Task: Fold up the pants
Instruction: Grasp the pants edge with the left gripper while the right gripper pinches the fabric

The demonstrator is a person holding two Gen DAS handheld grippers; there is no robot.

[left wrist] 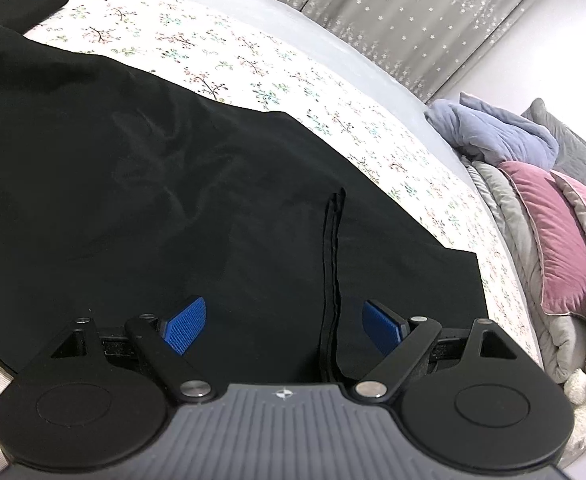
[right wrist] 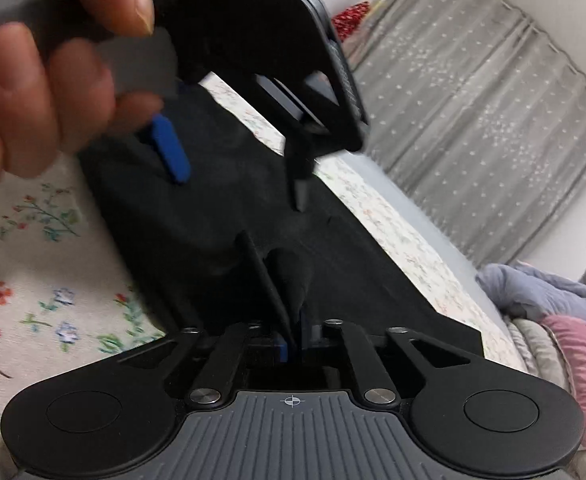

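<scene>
the left gripper (left wrist: pixel 275 322) is nearest in its own view, its blue pads (left wrist: pixel 185 326) spread wide and released, hovering over the black pants (left wrist: pixel 133 184) with nothing pinched; an upright ridge of dark fabric (left wrist: pixel 333 272) stands between the pads without either one pressing it. in the other view the right gripper (right wrist: pixel 293 346) has its jaws drawn close together, clenched on a raised fold of the pants (right wrist: pixel 213 216) that runs up from between them

the floral bedsheet (left wrist: pixel 221 60) covers the bed, and the pants lie spread flat across it, waistband end toward the far left. grey star-patterned curtains (left wrist: pixel 413 12) hang behind. at the bed's right end sits a heap of bedding: a bluish blanket (left wrist: pixel 497 136) and a pink pillow (left wrist: pixel 553 236). a person's hand (right wrist: pixel 45 92) grips the left gripper (right wrist: pixel 237 176) above the cloth in the right wrist view
</scene>
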